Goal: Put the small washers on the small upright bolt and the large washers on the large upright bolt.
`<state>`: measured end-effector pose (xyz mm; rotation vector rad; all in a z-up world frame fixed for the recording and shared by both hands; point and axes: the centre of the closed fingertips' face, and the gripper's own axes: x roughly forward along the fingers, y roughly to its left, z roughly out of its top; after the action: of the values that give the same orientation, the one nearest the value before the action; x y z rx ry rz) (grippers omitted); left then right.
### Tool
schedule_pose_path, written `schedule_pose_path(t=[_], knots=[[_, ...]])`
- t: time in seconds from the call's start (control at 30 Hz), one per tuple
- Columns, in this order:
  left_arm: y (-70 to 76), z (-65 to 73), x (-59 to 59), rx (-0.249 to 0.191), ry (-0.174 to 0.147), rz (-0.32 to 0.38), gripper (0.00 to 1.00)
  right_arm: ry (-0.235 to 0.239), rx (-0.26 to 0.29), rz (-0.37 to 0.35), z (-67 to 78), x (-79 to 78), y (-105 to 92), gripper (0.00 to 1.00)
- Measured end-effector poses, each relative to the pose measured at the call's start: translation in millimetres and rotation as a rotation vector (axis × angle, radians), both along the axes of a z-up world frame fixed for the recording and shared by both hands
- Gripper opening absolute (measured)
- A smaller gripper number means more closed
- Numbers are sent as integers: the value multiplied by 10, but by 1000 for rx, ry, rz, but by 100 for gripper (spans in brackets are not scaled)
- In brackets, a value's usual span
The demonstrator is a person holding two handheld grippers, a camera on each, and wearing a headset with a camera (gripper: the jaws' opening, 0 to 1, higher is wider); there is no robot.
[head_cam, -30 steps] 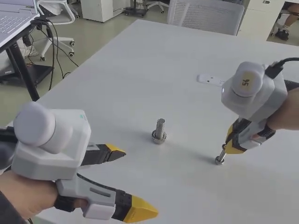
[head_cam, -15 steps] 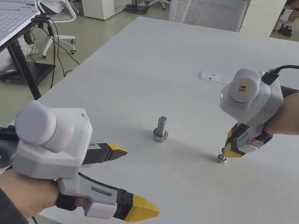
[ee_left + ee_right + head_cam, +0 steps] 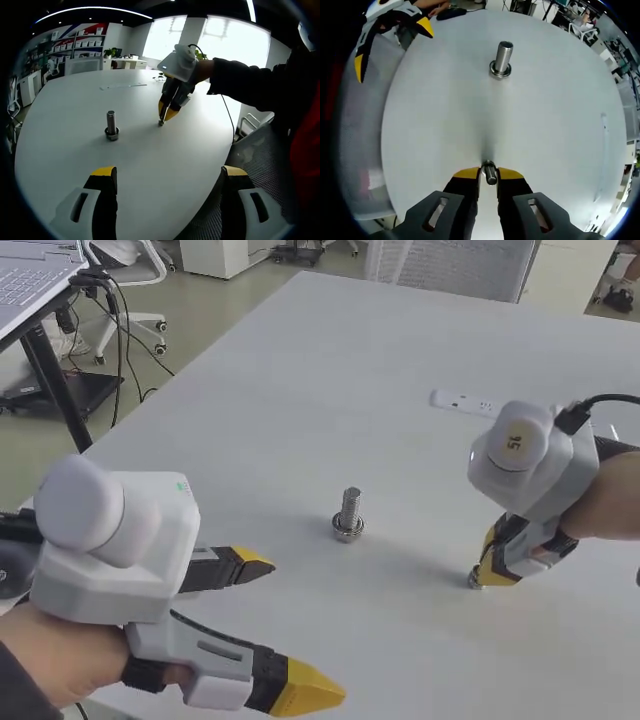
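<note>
White table (image 3: 300,370) filling the scene, office behind it: a laptop (image 3: 30,270) on a side desk, a wheeled chair (image 3: 130,280), a mesh chair back (image 3: 450,265) at the far edge. Out beyond the right claw, a flat white strip (image 3: 465,403) lies on the tabletop; any print on it is too small to read.

Writing first: the round sticker (image 3: 514,443) on top of the right gripper (image 3: 492,575) carries two digits that look like 56, seen at a tilt.

Now the small bolt (image 3: 490,172). It stands upright on the table, long axis vertical, its top end pointing up into the right claw. The claw comes down on it from above, jaws drawn narrow, a yellow tip pressed to either side of the shaft. It has the bolt pinched.

The large bolt (image 3: 348,515) also stands upright, threaded end up, with a wider ring at its foot. From the right claw it sits straight ahead of the tips and well apart. From the left claw it is ahead and off towards the left jaw, nearer than the small bolt.

The left gripper (image 3: 290,630) hangs low at the near edge of the table, jaws spread wide, nothing between them, well apart from both bolts.
</note>
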<state>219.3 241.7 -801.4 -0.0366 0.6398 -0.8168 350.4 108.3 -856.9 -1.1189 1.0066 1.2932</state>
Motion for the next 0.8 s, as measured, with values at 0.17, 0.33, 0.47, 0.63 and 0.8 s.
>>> schedule_pose_path(t=[0.17,0.33,0.47,0.63,0.8], knots=[[-1,-2,-3,0,2,0,85,3,-4,1,-18,-1,-1,14],[-6,-5,-7,2,4,-1,85,4,-3,-2,-37,5,-2,14],[-10,-9,-8,2,5,-2,85,6,-1,-3,-57,10,-1,14],[-13,-12,-8,2,6,-5,85,5,1,-4,-59,12,-2,14],[-15,-10,-6,2,6,-4,85,5,2,-10,-61,23,-11,15]])
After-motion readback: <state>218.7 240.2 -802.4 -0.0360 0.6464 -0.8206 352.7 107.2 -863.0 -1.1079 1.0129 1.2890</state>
